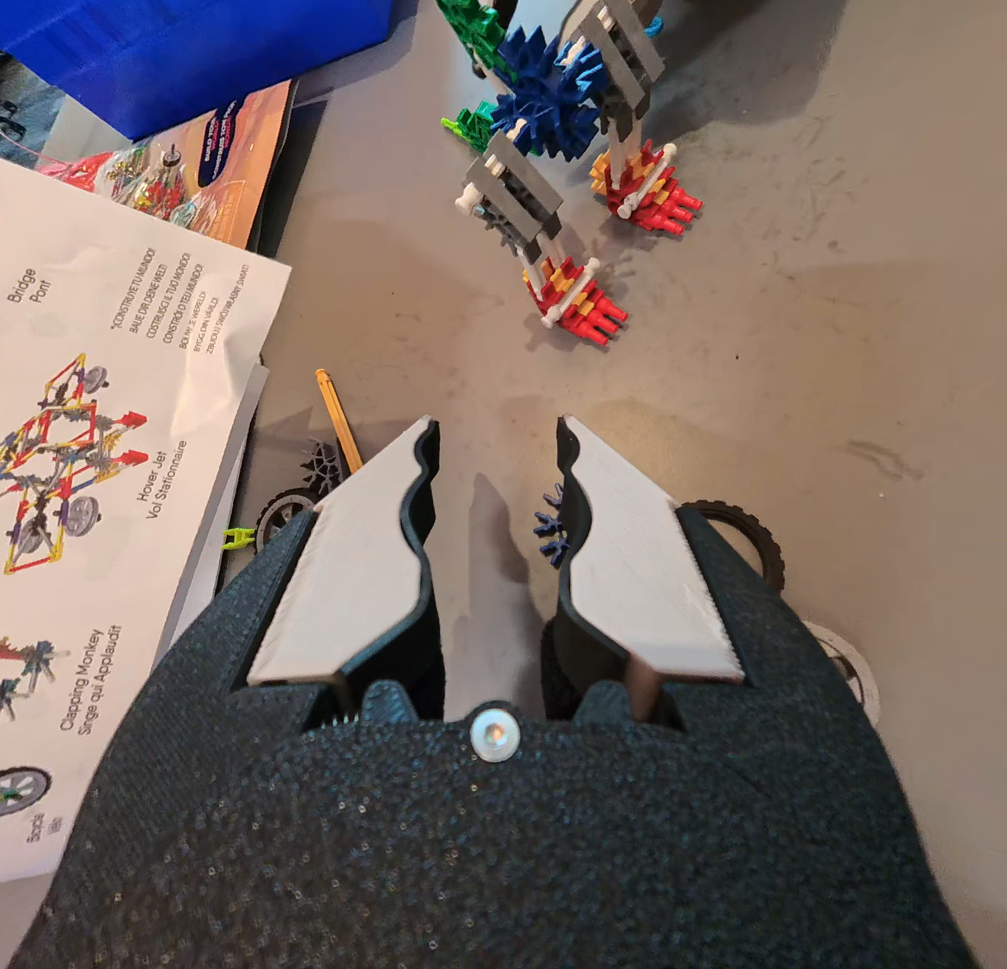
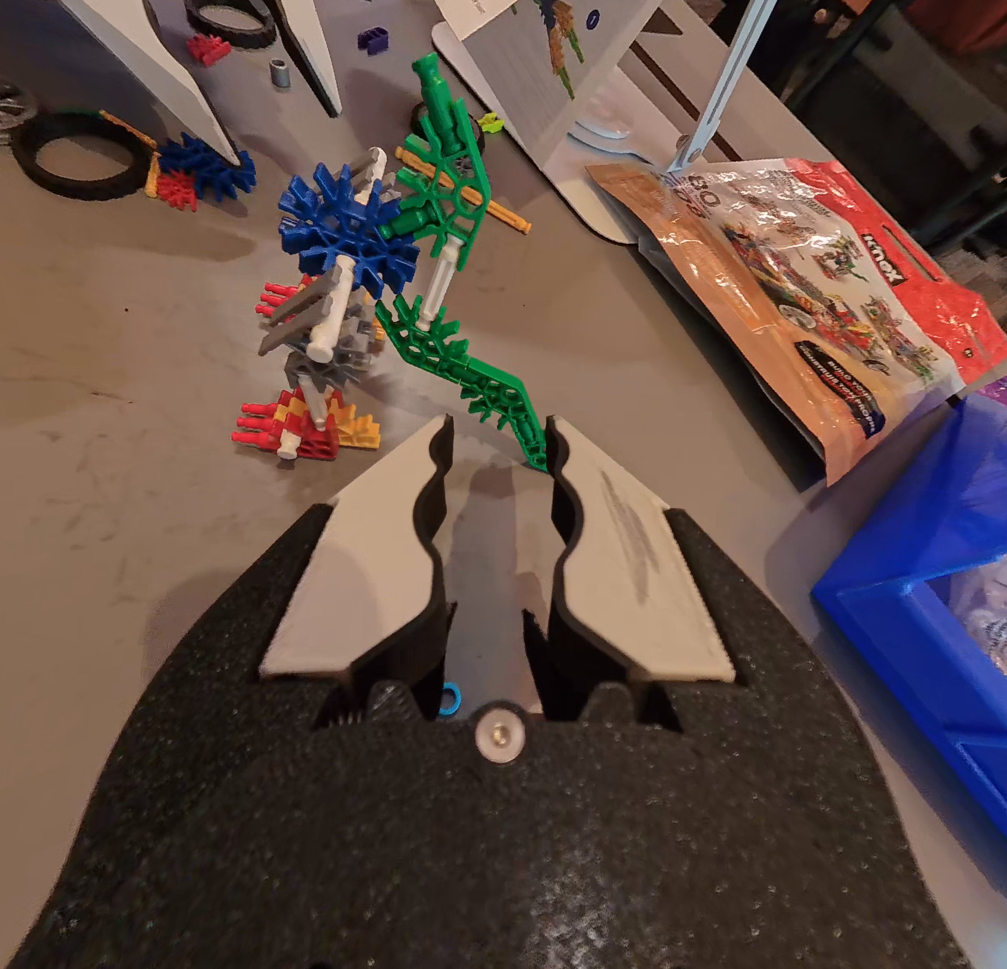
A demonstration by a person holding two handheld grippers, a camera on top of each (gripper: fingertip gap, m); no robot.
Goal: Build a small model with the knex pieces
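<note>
My left claw [image 1: 497,425] hangs spread over bare grey surface [image 1: 790,398] and grips nothing. A small blue spiky piece [image 1: 550,523] sits just beside its right finger, a black tyre [image 1: 763,539] pokes out behind that finger, and a yellow rod [image 1: 338,419] with a grey spiky piece [image 1: 321,460] lies just left of its left finger. A printed paper sheet [image 1: 109,452] lies farther left. Ahead stands the toy figure [image 1: 550,98] on two red and yellow feet.

My right claw [image 2: 498,425] is spread too, with nothing between its fingers; the end of the figure's green tail [image 2: 479,376] sits against the tip of the right finger [image 2: 616,534]. A small blue ring [image 2: 449,706] shows low between the fingers. Beyond the figure, to the right, lie a crinkly plastic bag [image 2: 806,289] and a blue bin [image 2: 926,616].
</note>
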